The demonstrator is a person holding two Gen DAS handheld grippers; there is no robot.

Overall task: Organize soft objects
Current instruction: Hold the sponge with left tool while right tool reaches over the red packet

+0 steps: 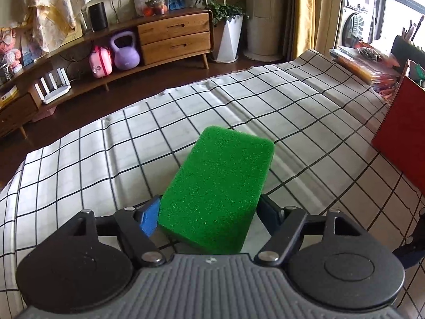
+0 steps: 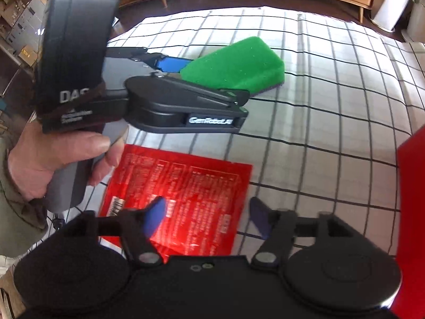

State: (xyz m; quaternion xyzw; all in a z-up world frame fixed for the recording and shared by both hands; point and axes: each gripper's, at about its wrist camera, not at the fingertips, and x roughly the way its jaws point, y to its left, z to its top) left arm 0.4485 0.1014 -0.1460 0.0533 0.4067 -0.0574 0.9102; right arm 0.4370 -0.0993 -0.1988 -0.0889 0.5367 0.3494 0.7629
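Observation:
My left gripper (image 1: pixel 209 212) is shut on a green sponge (image 1: pixel 220 191) and holds its near end between the blue pads; the sponge sticks out forward over the checked tablecloth (image 1: pixel 305 101). In the right wrist view the same sponge (image 2: pixel 239 63) is in the left gripper (image 2: pixel 186 74), with a purple underside at its far edge, low over the cloth. My right gripper (image 2: pixel 207 218) is open and empty, just above a flat red packet (image 2: pixel 186 194) lying on the cloth.
A red box (image 1: pixel 403 143) stands at the table's right side and also shows in the right wrist view (image 2: pixel 411 212). Stacked packets and a knife block (image 1: pixel 372 63) sit at the far right. A wooden sideboard (image 1: pixel 175 40) stands beyond the table.

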